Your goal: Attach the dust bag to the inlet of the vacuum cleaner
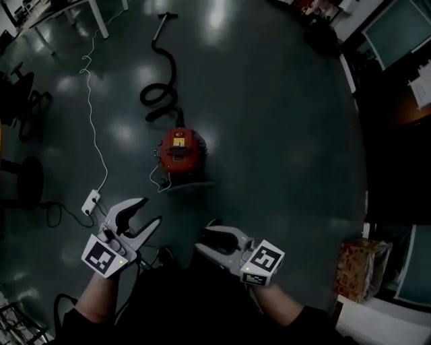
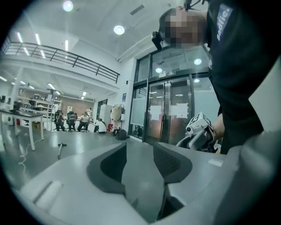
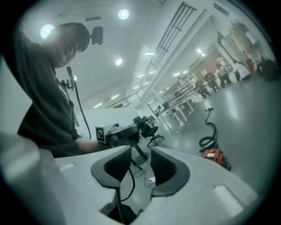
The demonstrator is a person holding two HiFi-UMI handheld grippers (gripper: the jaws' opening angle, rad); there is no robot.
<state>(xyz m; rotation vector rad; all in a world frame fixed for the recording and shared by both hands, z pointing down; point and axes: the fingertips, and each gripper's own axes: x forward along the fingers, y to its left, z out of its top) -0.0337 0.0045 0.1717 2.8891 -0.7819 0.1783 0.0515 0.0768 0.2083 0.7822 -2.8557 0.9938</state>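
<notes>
**Head view.** The vacuum (image 1: 180,151) stands on the floor (image 1: 269,135), near the centre. Its hose (image 1: 174,74) coils just behind it and runs on to a wand (image 1: 163,19) at the top edge. A cord (image 1: 88,94) lies left of the vacuum, leading from beside the table (image 1: 101,23) at top left to a power strip (image 1: 91,201), which is left of the vacuum and nearer. Chairs (image 1: 23,94) stand at far left. A box (image 1: 363,269) sits at lower right, well apart from the vacuum. The left gripper (image 1: 149,210) and right gripper (image 1: 204,239) are side by side, nearer than the vacuum, tips turned towards each other.
</notes>
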